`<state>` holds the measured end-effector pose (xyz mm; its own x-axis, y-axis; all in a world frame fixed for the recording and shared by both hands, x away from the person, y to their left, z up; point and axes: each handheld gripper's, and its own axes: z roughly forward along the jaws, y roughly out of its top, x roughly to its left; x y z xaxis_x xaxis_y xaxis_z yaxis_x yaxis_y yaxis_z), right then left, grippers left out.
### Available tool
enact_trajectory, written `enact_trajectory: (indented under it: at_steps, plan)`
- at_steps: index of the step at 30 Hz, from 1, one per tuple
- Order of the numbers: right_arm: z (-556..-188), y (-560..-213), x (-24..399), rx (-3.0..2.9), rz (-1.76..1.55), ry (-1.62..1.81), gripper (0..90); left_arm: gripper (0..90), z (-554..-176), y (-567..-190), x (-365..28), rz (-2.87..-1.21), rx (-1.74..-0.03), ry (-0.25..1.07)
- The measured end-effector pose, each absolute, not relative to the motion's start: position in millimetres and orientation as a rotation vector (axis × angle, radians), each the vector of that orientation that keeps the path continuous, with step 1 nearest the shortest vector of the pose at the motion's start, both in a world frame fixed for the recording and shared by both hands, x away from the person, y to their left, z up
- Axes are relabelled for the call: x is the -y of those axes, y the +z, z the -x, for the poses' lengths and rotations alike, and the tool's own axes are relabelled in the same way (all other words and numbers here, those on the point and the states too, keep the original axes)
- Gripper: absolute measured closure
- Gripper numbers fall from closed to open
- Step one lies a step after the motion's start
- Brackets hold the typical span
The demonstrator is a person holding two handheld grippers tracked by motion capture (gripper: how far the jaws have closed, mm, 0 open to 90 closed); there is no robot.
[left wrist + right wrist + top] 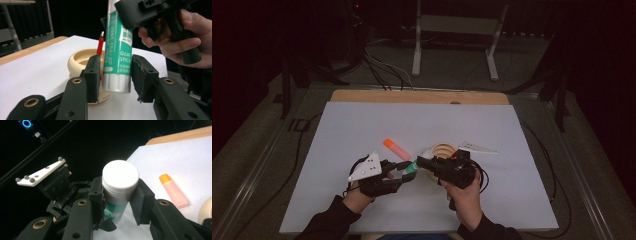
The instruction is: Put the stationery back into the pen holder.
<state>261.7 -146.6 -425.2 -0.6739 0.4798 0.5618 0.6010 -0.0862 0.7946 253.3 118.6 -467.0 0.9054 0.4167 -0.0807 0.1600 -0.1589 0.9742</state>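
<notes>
Your room's pretty dark, black all round the edges. Grey floor (452,65) past the table, with a tangle of cables (379,67) running across it. There's a white metal stand (457,30) at the back, and a dark tripod leg (287,85) on the left.

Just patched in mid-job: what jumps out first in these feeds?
The green glue stick stands out, spanning between the left gripper and right gripper above the white table. Behind lie an orange-capped pink tube and a cream bowl.
</notes>
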Motion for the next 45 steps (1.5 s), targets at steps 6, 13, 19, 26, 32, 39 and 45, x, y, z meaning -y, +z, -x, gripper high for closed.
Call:
enact_trajectory:
  at_steps: [6,13,19,26,32,39,45]
  plan:
    - [-259,-407,151,2.224,1.194,-1.983,65.4,39.0,-254,-463,-125,-1.757,-0.5,0.264]
    - [-260,-392,159,2.318,1.189,-2.026,65.4,26.9,-254,-464,-131,-1.783,-0.557,0.288]
    - [-268,-384,171,2.362,1.24,-2.04,65.4,17.7,-256,-466,-136,-1.817,-0.584,0.287]
    - [-278,-381,186,2.441,1.344,-2.02,65.3,8.7,-256,-470,-139,-1.863,-0.593,0.241]
    - [-284,-385,190,2.549,1.418,-1.968,65.3,2.1,-256,-473,-144,-1.872,-0.607,0.264]
    - [-293,-396,190,2.625,1.466,-1.872,65.3,1.2,-256,-477,-152,-1.874,-0.635,0.274]
    - [-300,-409,186,2.671,1.468,-1.773,65.2,1.2,-256,-480,-160,-1.867,-0.655,0.288]
